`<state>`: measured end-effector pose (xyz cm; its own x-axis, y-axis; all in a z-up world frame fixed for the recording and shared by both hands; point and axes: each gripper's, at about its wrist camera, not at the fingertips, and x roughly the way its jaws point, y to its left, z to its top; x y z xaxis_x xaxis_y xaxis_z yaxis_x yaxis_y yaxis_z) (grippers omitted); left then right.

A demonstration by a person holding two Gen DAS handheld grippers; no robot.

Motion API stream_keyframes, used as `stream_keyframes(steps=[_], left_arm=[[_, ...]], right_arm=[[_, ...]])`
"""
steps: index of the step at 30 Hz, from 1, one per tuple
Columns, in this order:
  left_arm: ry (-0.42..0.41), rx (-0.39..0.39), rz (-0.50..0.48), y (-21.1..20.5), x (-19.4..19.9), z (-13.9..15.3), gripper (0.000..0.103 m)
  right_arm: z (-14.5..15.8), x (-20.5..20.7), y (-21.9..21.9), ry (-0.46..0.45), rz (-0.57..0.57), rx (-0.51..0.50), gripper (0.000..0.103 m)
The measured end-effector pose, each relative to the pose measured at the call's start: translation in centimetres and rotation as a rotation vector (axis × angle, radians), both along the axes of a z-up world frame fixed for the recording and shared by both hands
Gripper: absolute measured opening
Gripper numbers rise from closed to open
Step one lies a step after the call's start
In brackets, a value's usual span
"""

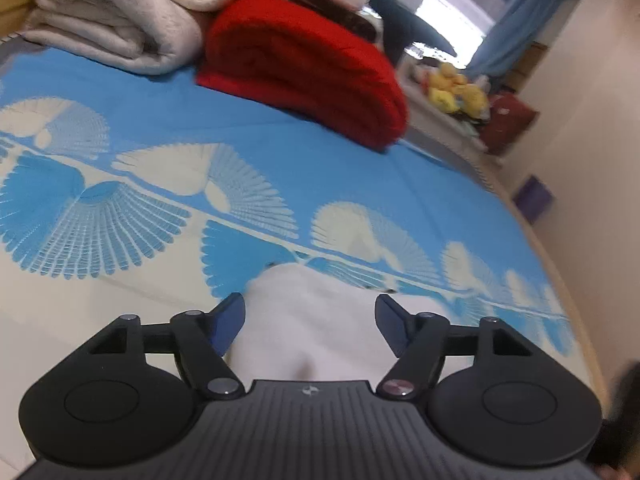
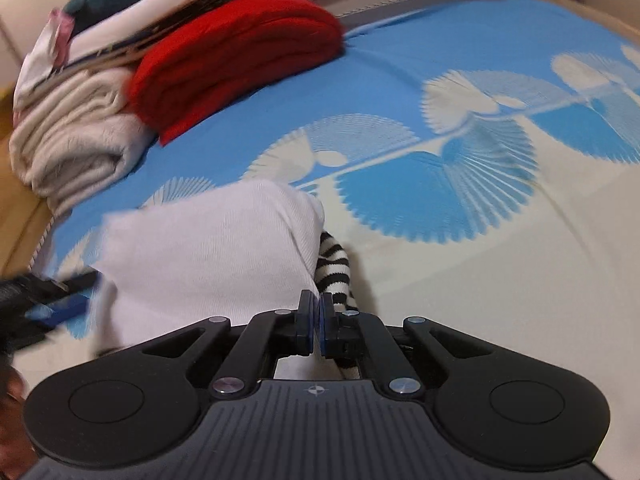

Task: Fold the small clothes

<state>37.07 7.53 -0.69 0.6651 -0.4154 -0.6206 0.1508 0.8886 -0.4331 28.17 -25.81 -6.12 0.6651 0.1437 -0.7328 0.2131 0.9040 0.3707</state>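
White ribbed cotton garment, small and soft, lies on the bed's blue-and-cream fan-patterned cover directly ahead of the left tongs in the left wrist view; the jaws stand spread with the cloth showing between them but neither blue pad pressing on it, so this hand looks to be free of the fabric, probably poised to take a fresh hold for a fold. Farther back on the bed a folded red fleece blanket and a rolled cream woolly blanket are stacked against the headboard side, well apart from the garment and seemingly parked there to leave folding room. In the right wrist view the right tongs are pressed together, and the white garment bunches up to them at its near corner, so they appear to be pinching its edge, lifting the cloth into a puffed mound over the patterned cover. A black-and-white striped knitted piece pokes out from under the white cloth just beside the jaws; whether it is caught in the pinch too I cannot tell. At the left edge the other tool's blue pad shows, blurred. The red blanket and cream blanket sit behind, untouched.
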Motion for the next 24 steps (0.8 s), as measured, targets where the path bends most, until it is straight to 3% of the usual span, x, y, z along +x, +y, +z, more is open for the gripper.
stream_keyframes(steps=[4, 5, 7, 8, 9, 11, 13, 15, 17, 18, 19, 21, 23, 24], left_arm=[[0.151, 0.003, -0.174, -0.6, -0.5, -2.4, 0.076], [0.189, 0.037, -0.209, -1.1, -0.5, -3.5, 0.076], [0.259, 0.199, -0.229, -2.0, -0.7, -6.4, 0.079], [0.288, 0.238, -0.209, -1.8, -0.7, -7.5, 0.08], [0.31, 0.22, -0.182, -1.4, -0.7, -7.8, 0.08], [0.295, 0.155, -0.161, -0.3, -1.1, -6.3, 0.076], [0.22, 0.14, -0.185, 0.0, -2.0, -4.3, 0.075], [0.213, 0.114, -0.236, 0.2, -2.6, -4.0, 0.075], [0.278, 0.182, -0.263, -0.1, -2.5, -6.0, 0.075], [0.291, 0.247, -0.27, -0.6, -2.6, -7.1, 0.082], [0.294, 0.278, -0.261, -0.9, -2.7, -7.6, 0.088], [0.303, 0.246, -0.223, -0.7, -2.8, -7.5, 0.088], [0.236, 0.276, -0.189, -0.7, -3.7, -5.5, 0.087], [0.178, 0.309, -0.175, -0.8, -4.6, -4.2, 0.088]], right_arm=[[-0.6, 1.8, 0.9, 0.052, -0.018, -0.058, 0.001], [-0.9, 2.0, 0.7, 0.076, -0.035, -0.053, 0.001], [-1.6, 2.5, 0.5, 0.108, -0.055, -0.041, 0.002], [-1.7, 2.7, 0.6, 0.112, -0.051, -0.05, 0.002], [-1.8, 2.8, 0.8, 0.112, -0.043, -0.061, 0.003], [-1.8, 2.8, 1.2, 0.12, -0.042, -0.079, 0.004], [-1.3, 2.2, 1.0, 0.109, -0.061, -0.074, 0.01], [-0.6, 1.5, 0.7, 0.079, -0.039, -0.018, 0.021], [-0.1, 0.9, 1.1, 0.06, 0.019, -0.007, 0.034], [0.0, 0.7, 1.5, 0.06, 0.063, -0.016, 0.037], [-0.4, 0.7, 2.0, 0.079, 0.109, -0.029, 0.037], [-2.4, 0.7, 3.1, 0.207, 0.175, -0.126, 0.037], [-3.8, 0.3, 3.1, 0.311, 0.158, -0.19, 0.037], [-3.6, -0.1, 2.5, 0.316, 0.122, -0.171, 0.037]])
